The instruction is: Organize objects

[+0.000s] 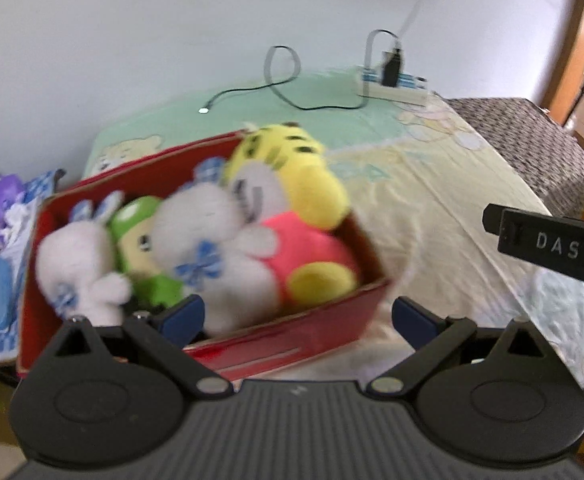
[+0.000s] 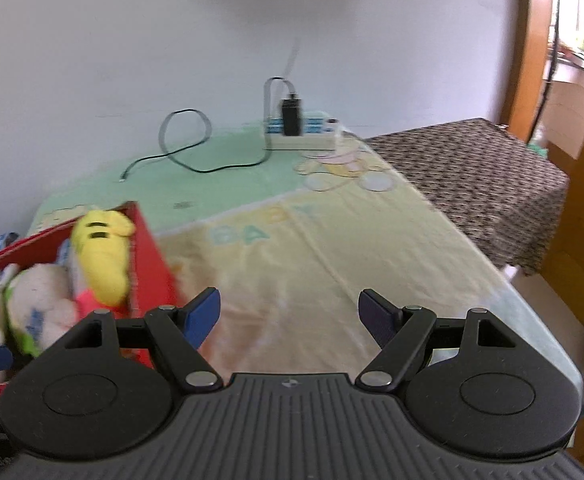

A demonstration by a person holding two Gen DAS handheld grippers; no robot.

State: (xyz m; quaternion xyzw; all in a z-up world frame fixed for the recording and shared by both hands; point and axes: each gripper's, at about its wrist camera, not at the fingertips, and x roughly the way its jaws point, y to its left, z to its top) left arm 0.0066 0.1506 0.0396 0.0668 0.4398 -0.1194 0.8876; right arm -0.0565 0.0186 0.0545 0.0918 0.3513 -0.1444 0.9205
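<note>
A: Where are the soft plush toys (image 1: 212, 240)?
B: All in the red cardboard box (image 1: 292, 328), on the pastel cloth-covered table (image 2: 331, 260).
A: Tongs?
B: Left gripper (image 1: 295, 316) and right gripper (image 2: 288, 316) spread wide, empty. Sorting looks finished; next, probably withdraw.

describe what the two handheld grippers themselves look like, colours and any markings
Both the left gripper and the right gripper have black linkage arms with silver pivot pins, round black discs, a ribbed grey body and blue fingertip pads. One black bar reads "DAS" in white.

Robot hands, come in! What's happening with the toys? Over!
Left gripper open, empty. Right gripper open, empty. Plush toys packed in red box. Nothing blocking.
</note>
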